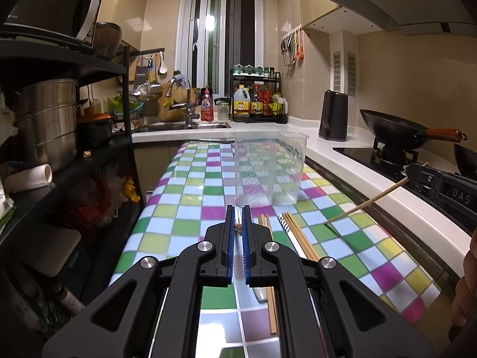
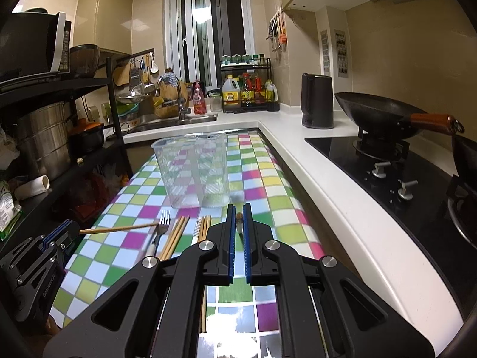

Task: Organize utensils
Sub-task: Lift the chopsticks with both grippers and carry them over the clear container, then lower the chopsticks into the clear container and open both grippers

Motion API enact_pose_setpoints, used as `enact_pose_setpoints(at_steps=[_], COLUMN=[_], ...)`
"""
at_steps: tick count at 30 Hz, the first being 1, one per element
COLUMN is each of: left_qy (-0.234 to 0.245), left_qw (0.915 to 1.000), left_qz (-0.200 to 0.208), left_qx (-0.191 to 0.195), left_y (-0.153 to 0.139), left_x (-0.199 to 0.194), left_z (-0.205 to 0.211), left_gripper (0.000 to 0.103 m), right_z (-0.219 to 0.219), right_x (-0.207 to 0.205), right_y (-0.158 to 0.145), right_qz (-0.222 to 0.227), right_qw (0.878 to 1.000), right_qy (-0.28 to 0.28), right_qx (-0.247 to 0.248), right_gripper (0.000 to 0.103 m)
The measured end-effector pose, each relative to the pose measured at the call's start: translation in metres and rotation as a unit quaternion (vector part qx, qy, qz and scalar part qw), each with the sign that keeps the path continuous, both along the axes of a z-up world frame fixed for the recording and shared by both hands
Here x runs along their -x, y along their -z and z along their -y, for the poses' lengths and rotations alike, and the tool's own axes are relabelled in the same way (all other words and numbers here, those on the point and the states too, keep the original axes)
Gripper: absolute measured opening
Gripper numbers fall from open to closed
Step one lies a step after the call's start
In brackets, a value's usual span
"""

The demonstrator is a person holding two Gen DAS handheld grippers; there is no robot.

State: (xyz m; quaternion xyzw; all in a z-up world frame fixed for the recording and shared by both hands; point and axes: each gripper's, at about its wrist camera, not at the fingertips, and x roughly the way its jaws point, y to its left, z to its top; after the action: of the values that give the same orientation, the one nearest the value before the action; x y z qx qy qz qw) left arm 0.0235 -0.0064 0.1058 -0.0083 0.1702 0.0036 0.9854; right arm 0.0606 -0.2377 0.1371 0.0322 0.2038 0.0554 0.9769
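Both tongs are clenched, each on one chopstick. The left tongs (image 1: 238, 223) pinch a stick seen end-on between the blue pads; from the right view that chopstick (image 2: 119, 228) runs level from the left tongs (image 2: 67, 232) toward the fork (image 2: 161, 226), its tip over the fork's tines. The right tongs (image 2: 238, 223) likewise grip a stick by its butt; in the left view that chopstick (image 1: 366, 201) slants down from the right tongs (image 1: 417, 173), tip touching or just above the bench (image 1: 184, 208).

The clear tub (image 1: 268, 170) stands upright straight ahead of both tongs, just beyond the loose chopsticks (image 1: 298, 235) lying lengthwise on the cloth. The left tongs look nearer to it. Each held stick lies crosswise to the tub's open top, so I judge it must be swung upright, tip down, before it can drop in.

Writing: "DAS" on the right tongs' body; what looks like "GenRobot.AI" on the left. Bottle labels at the back are too small to read
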Motion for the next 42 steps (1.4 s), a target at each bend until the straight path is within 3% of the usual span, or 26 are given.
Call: enact_pose_setpoints(at_steps=[11, 18, 25, 35, 38, 42], left_qy=[0.008, 0.041, 0.074, 0.102, 0.097, 0.095], left_qw=[0.9997, 0.998, 0.9911, 0.9924, 0.9936, 0.993], left_qz=[0.02, -0.04, -0.095, -0.028, -0.013, -0.032], left_qx=[-0.009, 0.025, 0.058, 0.062, 0.056, 0.062], left_y=[-0.039, -0.078, -0.14, -0.229, -0.236, -0.217], left_x=[-0.042, -0.094, -0.147, -0.201, -0.218, -0.245], left_z=[-0.011, -0.028, -0.045, -0.031, -0.025, -0.022], left_gripper=[0.005, 0.005, 0.005, 0.005, 0.005, 0.005], right_z=[0.0, -0.003, -0.005, -0.02, -0.028, -0.038], right_x=[-0.041, -0.07, -0.103, -0.162, -0.178, -0.197], right_y=[-0.033, -0.065, -0.121, -0.212, -0.215, -0.196], right_qz=[0.013, 0.018, 0.027, 0.083, 0.082, 0.069], right_qw=[1.0, 0.999, 0.998, 0.992, 0.991, 0.992], right_qy=[-0.015, -0.033, -0.057, -0.09, -0.1, -0.101], right_qx=[-0.019, -0.021, -0.02, -0.033, -0.035, -0.022], right_gripper=[0.005, 0.005, 0.005, 0.005, 0.005, 0.005])
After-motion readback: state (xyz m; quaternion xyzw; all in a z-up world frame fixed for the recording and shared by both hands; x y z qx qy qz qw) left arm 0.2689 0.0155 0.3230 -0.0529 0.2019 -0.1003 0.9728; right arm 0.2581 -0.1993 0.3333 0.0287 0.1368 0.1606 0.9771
